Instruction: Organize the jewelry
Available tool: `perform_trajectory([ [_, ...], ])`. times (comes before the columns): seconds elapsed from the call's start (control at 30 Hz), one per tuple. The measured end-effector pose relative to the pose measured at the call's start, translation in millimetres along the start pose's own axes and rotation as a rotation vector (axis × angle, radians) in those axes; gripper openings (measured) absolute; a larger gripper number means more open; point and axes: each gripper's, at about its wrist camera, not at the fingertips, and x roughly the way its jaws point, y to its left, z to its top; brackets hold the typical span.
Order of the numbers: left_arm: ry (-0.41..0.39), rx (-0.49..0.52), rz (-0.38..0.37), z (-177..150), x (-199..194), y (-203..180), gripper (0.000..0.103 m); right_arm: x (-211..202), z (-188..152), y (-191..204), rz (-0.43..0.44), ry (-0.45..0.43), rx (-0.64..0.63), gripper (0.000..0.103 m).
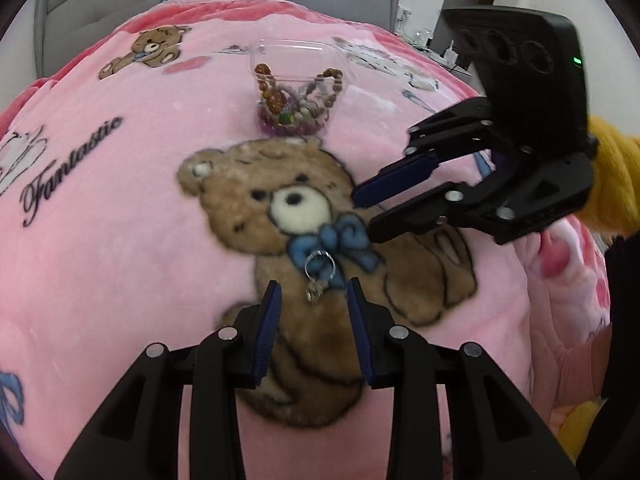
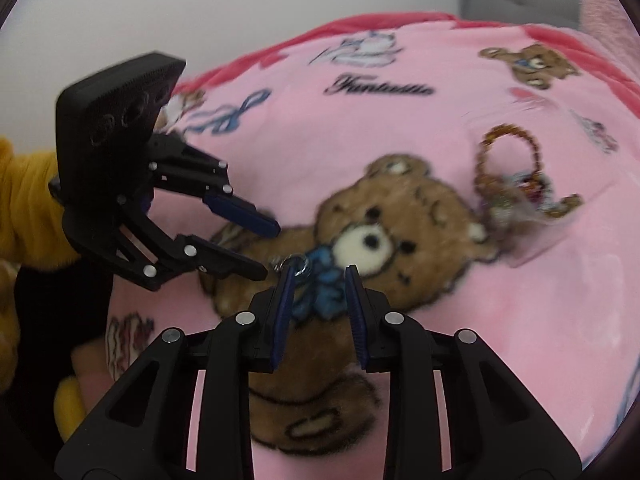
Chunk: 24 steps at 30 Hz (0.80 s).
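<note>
A: Where's the ring (image 1: 319,268)?

B: Loose on the blanket (image 1: 120,264), on the printed bear's blue bow, well short of the box (image 1: 298,62) that already holds beaded bracelets (image 1: 300,104). So most looks sorted; this piece is left.

A: And the grippers?

B: The left hand-held gripper (image 1: 314,294) is spread, straddling the ring without touching it. The right hand-held gripper (image 2: 318,278) is spread too, empty, just beside the bow.
</note>
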Motion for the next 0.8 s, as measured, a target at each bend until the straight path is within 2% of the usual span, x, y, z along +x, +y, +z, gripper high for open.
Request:
perform_trajectory([
  [0.1,0.007,0.018,0.007,-2.9,1.1,-1.6,0.034,11.7,4.2,-4.7,0.053,0.051,0.032,0.02],
  [0.23,-0.001,0.017,0.011,-1.1,2.5,-0.7,0.033,19.9,10.2,-10.5,0.08,0.058,0.088,0.02],
  [0.3,0.006,0.027,0.018,-0.5,5.3,-0.7,0.03,23.8,11.7,-11.9,0.091,0.063,0.1,0.02],
  [0.37,0.005,0.031,0.023,-0.4,6.9,-0.8,0.021,25.0,12.5,-11.1,0.107,0.063,0.101,0.02],
  [0.47,0.009,0.037,0.028,0.1,8.8,-0.2,0.014,26.8,14.6,-10.4,0.119,0.074,0.101,0.02],
  [0.7,0.014,0.063,0.043,-2.3,8.9,-3.6,0.01,35.3,15.1,-13.9,0.152,0.109,0.145,0.02],
  [0.8,0.012,0.058,0.042,-2.6,9.1,-2.2,0.01,41.6,17.0,-16.7,0.146,0.111,0.163,0.014],
])
